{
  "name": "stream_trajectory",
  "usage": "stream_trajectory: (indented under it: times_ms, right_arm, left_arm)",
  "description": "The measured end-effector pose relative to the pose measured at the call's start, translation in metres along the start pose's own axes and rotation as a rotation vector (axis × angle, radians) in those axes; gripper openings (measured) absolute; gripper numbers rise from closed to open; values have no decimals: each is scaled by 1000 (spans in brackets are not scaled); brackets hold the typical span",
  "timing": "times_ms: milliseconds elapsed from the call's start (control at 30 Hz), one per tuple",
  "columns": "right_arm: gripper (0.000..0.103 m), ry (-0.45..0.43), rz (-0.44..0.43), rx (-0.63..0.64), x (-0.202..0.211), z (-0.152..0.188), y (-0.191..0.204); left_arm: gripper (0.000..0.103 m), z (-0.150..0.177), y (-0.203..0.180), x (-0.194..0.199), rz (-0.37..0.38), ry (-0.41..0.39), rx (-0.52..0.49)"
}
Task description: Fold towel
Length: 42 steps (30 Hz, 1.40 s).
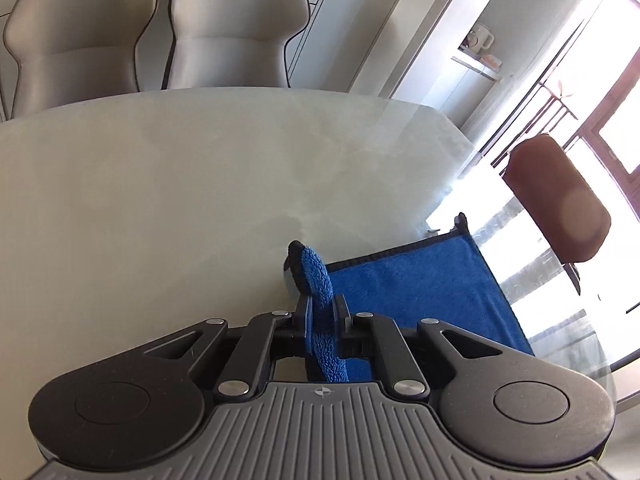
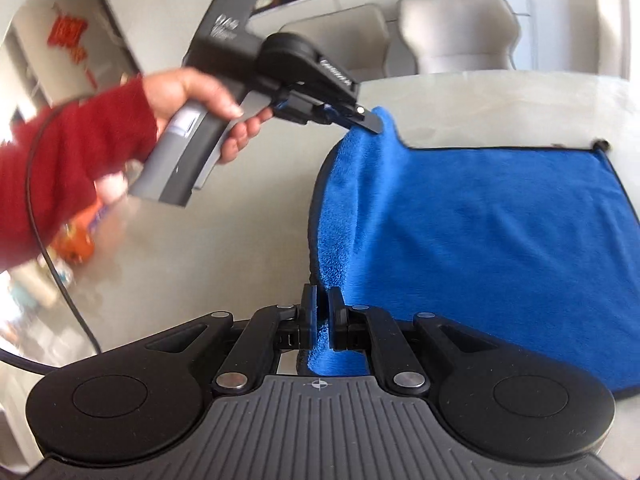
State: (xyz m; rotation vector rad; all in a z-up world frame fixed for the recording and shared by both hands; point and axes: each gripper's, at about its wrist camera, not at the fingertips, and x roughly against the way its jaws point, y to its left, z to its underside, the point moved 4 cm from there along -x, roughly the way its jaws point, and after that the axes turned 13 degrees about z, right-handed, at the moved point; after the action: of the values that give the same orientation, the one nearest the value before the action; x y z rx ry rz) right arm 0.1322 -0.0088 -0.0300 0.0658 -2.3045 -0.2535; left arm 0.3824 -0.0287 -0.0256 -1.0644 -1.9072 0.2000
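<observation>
A blue towel (image 2: 480, 216) with a dark hem lies on the pale table, its left edge lifted off the surface. My right gripper (image 2: 322, 300) is shut on the near left corner of that edge. In the right wrist view my left gripper (image 2: 370, 122), held by a hand in a red sleeve, is shut on the far left corner, raised above the table. The left wrist view shows my left gripper (image 1: 322, 306) pinching a fold of the blue towel (image 1: 420, 280), the cloth sticking up between the fingers. The rest of the towel lies flat to the right.
The pale glossy table (image 1: 180, 192) stretches left and ahead. Two grey chairs (image 1: 232, 28) stand at its far side, and a brown chair back (image 1: 560, 196) stands at the right end. A black cable (image 2: 60, 264) trails from the left hand.
</observation>
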Motion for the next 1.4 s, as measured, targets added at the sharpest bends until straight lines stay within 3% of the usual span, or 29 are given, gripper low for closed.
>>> stream_trajectory:
  times_ms: [533,967,1133,1267,1400]
  right_arm:
    - [6,-51,147,-225,14,8,-127]
    - [6,-3,176,-301,6,30,-188]
    - [13,10,175,-291,-1,35,-192]
    - [32,-2,174,-259,-11,30,-194]
    - [32,7,142,-257,-22,24,-193]
  left_arm:
    - [8,-32,-110,-125,9,96,-145]
    - [8,-26,-144,-181,-20,155,-217]
    - [8,-21,-143,-195,-39,175,-233]
    - [8,-20,-140,-199,-47,181,-227]
    - [9,-21,-139,-205,-52,186,-225]
